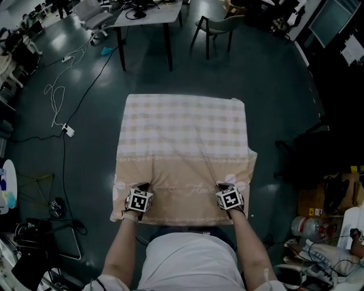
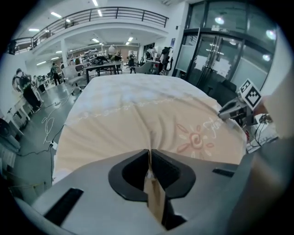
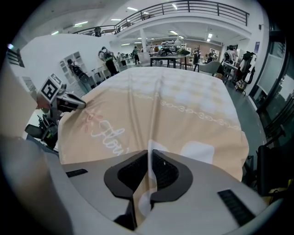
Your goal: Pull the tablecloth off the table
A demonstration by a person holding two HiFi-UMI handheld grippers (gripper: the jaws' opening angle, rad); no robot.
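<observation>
A beige tablecloth (image 1: 182, 159) with a pale checked far half and a flower print covers the whole table. At its near edge my left gripper (image 1: 140, 192) is shut on a pinched fold of the tablecloth (image 2: 149, 137); the cloth runs back between the jaws. My right gripper (image 1: 226, 190) grips the same edge further right, with a fold of the tablecloth (image 3: 151, 133) pressed between its closed jaws. Creases fan out from both pinches. In the left gripper view the right gripper (image 2: 232, 109) shows at the right; in the right gripper view the left gripper (image 3: 69, 102) shows at the left.
A dark table (image 1: 145, 17) and a chair (image 1: 219, 25) stand beyond the far edge. Cables (image 1: 68, 85) trail over the floor at the left. Boxes and clutter (image 1: 324, 216) sit at the right. The person's torso (image 1: 187, 261) is close to the near edge.
</observation>
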